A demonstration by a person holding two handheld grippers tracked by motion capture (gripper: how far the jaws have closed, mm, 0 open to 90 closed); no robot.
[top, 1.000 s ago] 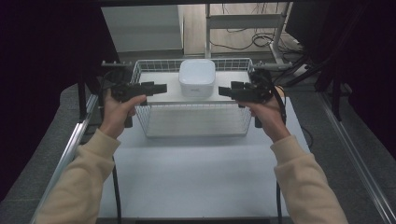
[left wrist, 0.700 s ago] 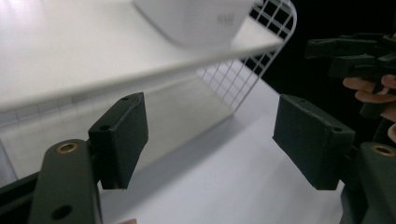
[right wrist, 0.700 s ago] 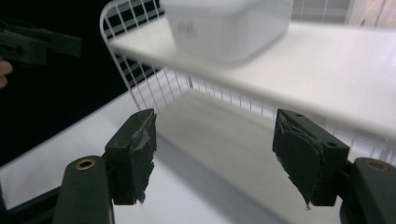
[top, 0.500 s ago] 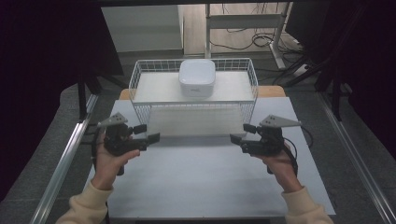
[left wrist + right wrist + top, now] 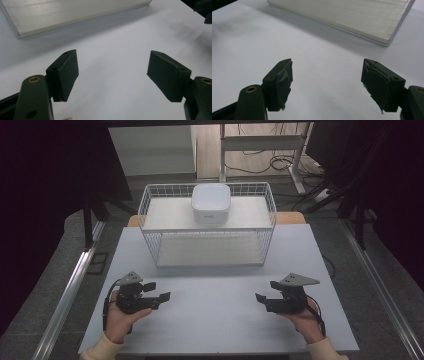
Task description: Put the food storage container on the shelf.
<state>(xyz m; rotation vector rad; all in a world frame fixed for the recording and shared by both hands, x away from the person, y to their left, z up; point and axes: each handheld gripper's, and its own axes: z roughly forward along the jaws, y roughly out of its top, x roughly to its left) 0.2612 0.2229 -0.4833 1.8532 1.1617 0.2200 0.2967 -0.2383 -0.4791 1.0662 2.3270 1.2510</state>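
Left tool [image 5: 161,299], right tool [image 5: 261,300]: both wide, empty, near table [image 5: 215,320] edge. White box [image 5: 211,203] in wire basket [image 5: 150,227], far centre.

A white rectangular wire basket [image 5: 150,220] stands toward the far side of the pale grey counter [image 5: 215,320], and a white square lidded container [image 5: 210,203] with rounded corners rests on the basket's upper shelf near the middle. Near the counter's front edge, well apart from the basket, the left hand [image 5: 120,317] holds the black left claw [image 5: 162,296] and the right hand [image 5: 305,317] holds the black right claw [image 5: 260,299]. The claws point inward at each other across bare counter. Each carries a grey three-cornered plate on top, and cream sleeves show at the wrists.
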